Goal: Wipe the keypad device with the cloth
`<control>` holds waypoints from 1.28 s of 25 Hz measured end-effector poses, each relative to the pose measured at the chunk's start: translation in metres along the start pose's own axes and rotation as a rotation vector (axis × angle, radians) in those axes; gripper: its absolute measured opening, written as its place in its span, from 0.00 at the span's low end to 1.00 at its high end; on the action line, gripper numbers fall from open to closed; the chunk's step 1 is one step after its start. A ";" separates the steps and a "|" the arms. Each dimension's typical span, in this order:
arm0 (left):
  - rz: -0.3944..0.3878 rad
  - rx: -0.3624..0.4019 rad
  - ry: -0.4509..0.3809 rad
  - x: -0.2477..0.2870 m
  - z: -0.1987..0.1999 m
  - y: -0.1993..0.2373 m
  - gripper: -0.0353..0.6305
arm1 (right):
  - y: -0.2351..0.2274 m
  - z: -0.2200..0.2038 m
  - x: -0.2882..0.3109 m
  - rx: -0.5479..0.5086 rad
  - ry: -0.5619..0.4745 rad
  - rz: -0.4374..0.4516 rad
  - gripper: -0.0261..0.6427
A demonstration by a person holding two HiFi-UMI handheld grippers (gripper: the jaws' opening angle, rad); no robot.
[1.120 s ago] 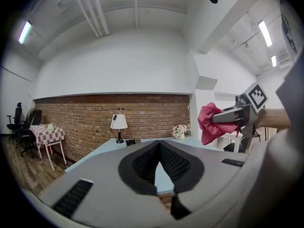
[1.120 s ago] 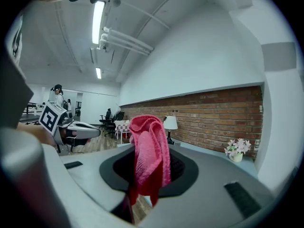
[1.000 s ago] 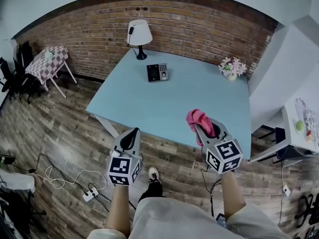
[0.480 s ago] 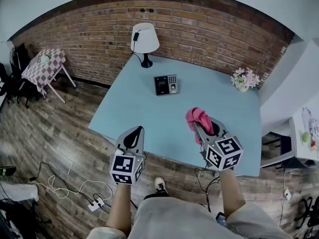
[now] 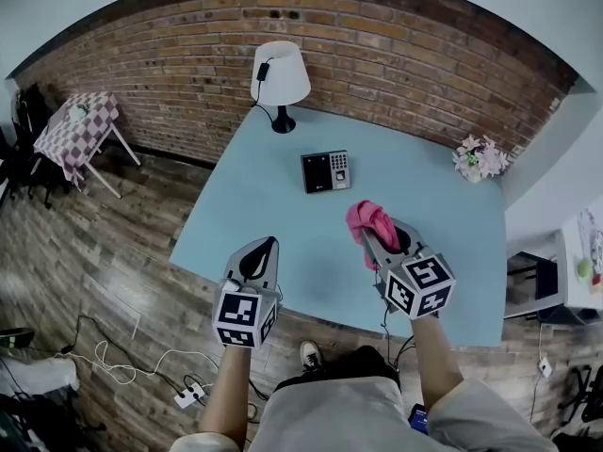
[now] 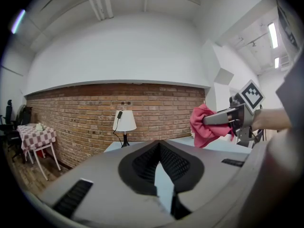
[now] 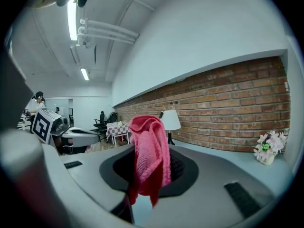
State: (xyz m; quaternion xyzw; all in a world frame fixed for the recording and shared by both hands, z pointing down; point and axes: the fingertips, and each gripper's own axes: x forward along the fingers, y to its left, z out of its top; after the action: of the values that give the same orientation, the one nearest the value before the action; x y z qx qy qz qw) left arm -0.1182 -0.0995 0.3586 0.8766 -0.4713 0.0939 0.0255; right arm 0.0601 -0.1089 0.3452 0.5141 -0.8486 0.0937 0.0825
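The black keypad device [image 5: 325, 170] lies flat on the light blue table [image 5: 264, 186], toward its far middle. A pink cloth [image 5: 370, 221] hangs bunched from my right gripper [image 5: 373, 238], which is shut on it above the table's near right part, well short of the device. In the right gripper view the cloth [image 7: 149, 153] drapes over the jaws of the right gripper [image 7: 156, 148] and hides their tips. My left gripper [image 5: 266, 249] is shut and holds nothing, hovering over the table's front edge. In the left gripper view its tips [image 6: 159, 144] meet, and the cloth [image 6: 205, 127] shows at the right.
A white lamp [image 5: 281, 75] stands at the table's far left corner, and a pot of flowers [image 5: 480, 159] at the far right. A brick wall [image 5: 377, 55] runs behind. A checkered small table [image 5: 77, 125] stands at left, and cables with a power strip [image 5: 188, 395] lie on the wooden floor.
The table and keypad device have drawn nearer in the head view. Both grippers now reach over the table's front edge; the right still grips the cloth.
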 end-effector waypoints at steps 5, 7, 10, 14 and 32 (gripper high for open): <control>0.015 -0.025 0.001 0.025 -0.007 0.021 0.08 | -0.007 -0.007 0.038 0.010 0.025 0.014 0.20; 0.025 -0.040 0.009 0.034 -0.011 0.027 0.08 | -0.012 -0.009 0.053 0.014 0.033 0.022 0.20; 0.045 -0.051 0.027 0.049 -0.018 0.035 0.08 | -0.021 -0.011 0.079 0.013 0.052 0.049 0.20; 0.065 -0.063 0.054 0.076 -0.032 0.046 0.08 | -0.033 -0.025 0.122 0.004 0.086 0.092 0.20; 0.145 -0.121 0.128 0.161 -0.078 0.083 0.08 | -0.072 -0.081 0.284 0.029 0.160 0.169 0.20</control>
State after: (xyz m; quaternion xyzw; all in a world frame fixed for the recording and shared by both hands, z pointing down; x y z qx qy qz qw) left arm -0.1116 -0.2675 0.4615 0.8293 -0.5357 0.1224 0.1017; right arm -0.0027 -0.3649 0.4960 0.4328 -0.8781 0.1535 0.1344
